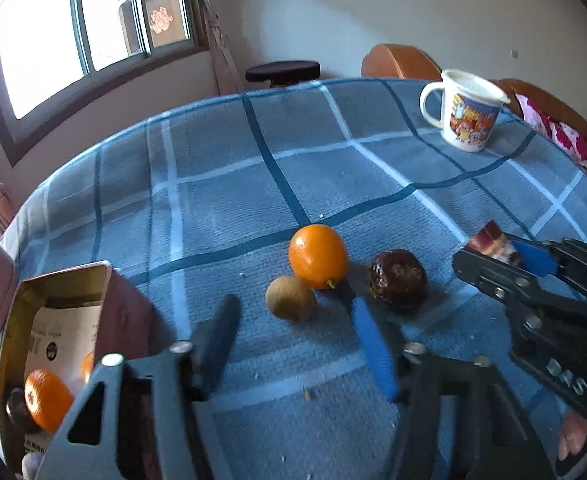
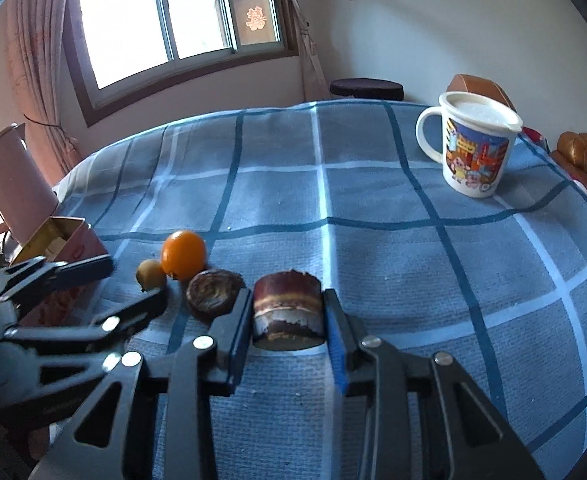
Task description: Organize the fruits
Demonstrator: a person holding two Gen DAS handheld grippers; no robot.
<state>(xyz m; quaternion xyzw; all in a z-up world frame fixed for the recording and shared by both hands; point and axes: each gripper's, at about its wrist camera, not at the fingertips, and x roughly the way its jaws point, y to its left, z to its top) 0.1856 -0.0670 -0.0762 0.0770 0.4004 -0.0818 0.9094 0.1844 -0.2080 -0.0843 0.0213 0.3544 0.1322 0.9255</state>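
An orange (image 1: 318, 255), a small brown-green fruit (image 1: 290, 298) and a dark wrinkled fruit (image 1: 398, 280) lie together on the blue checked tablecloth (image 1: 253, 184). My left gripper (image 1: 293, 312) is open just short of the small fruit and empty. My right gripper (image 2: 287, 312) is shut on a dark cylindrical piece with a layered band (image 2: 287, 310), held just above the cloth to the right of the fruits; it also shows in the left wrist view (image 1: 493, 240). An open tin box (image 1: 59, 344) at the left holds an orange (image 1: 47, 398).
A white cartoon mug (image 2: 475, 148) with a lid stands at the far right of the table. A pink kettle (image 2: 17, 184) stands behind the tin box (image 2: 59, 236) at the left edge. Chairs (image 1: 397, 62) stand beyond the table.
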